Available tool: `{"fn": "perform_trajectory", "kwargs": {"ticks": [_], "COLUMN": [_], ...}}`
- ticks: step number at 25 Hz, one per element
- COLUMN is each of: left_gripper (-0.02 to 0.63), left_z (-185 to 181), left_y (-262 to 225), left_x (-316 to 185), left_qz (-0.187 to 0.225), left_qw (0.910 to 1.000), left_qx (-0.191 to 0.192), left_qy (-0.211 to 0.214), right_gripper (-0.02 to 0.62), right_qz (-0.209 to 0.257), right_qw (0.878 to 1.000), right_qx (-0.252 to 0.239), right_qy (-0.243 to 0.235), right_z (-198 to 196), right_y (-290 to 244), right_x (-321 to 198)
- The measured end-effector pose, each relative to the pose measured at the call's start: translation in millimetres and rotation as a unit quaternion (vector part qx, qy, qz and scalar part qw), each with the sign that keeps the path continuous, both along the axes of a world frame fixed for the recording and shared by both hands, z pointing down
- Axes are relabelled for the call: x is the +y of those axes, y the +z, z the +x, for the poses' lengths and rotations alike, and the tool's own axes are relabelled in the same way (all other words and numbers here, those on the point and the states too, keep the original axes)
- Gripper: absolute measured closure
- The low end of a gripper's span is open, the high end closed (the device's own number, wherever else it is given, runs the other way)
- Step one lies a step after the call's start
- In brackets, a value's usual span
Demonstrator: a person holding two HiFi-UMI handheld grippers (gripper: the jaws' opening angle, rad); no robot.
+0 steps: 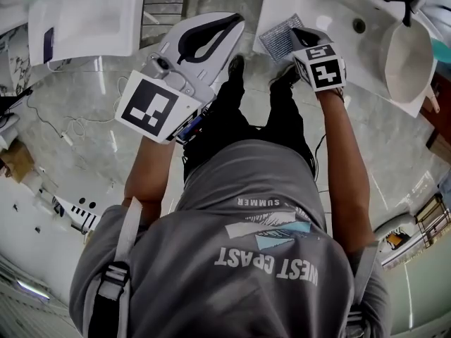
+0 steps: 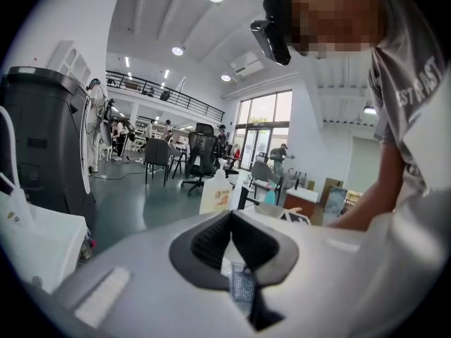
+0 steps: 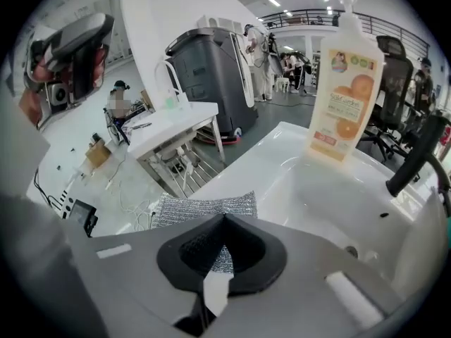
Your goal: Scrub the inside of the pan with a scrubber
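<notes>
Right gripper view: right gripper (image 3: 224, 217) pinches scrubber (image 3: 197, 208) — near edge hidden; left gripper (image 2: 230, 215) closed.

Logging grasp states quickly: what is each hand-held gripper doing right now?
Left hand-held gripper: closed, empty.
Right hand-held gripper: closed on the scrubber.

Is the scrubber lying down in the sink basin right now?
No, the scrubber lies flat up on the sink rim, at its near corner.
</notes>
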State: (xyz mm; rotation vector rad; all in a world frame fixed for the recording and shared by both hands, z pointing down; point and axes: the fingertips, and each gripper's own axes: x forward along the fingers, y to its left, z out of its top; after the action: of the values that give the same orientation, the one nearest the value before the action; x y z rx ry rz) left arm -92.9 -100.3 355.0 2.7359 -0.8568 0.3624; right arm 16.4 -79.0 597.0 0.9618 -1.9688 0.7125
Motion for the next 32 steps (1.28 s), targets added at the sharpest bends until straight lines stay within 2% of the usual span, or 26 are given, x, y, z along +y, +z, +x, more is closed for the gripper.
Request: {"fn": "perform_trajectory", "kwargs": {"ticks": [7,12,18,23,28,32], "left_gripper": [0.603,0.603,0.603,0.603,0.603,0.603], "left_z": [24.1,51.3,95.6,135.3,171.3,195.7], "left_y": [-7.7,-17.0,-25.2,-29.4,-27.5,-23.9], "left_x": [1.5,3.0,8.0,13.2,17.7,21.8], "left_qz": [0.005,0.009,0.017,0.021,0.02,0.016], "left_qw": [0.9997,0.9988,0.9963,0.9936,0.9909,0.9895], "left_qx": [-0.004,-0.005,-0.01,-0.016,-0.026,-0.034], "left_qy": [0.024,0.049,0.083,0.11,0.131,0.139], "right_gripper": [0.591,0.591,0.591,0.591,0.591,0.589], "right_qz": [0.049,0.093,0.141,0.159,0.151,0.12], "right_qw": [0.996,0.984,0.958,0.932,0.909,0.897], "right_qx": [-0.031,-0.049,-0.067,-0.066,-0.067,-0.047], "right_qy": [0.073,0.144,0.241,0.32,0.382,0.423], "right_z": [45.5,101.3,192.6,280.2,357.1,415.8], "right_y": [-48.7,-91.7,-132.1,-138.0,-115.6,-66.7], "right_x": [-10.4,-17.1,-9.3,8.5,20.9,19.4]}}
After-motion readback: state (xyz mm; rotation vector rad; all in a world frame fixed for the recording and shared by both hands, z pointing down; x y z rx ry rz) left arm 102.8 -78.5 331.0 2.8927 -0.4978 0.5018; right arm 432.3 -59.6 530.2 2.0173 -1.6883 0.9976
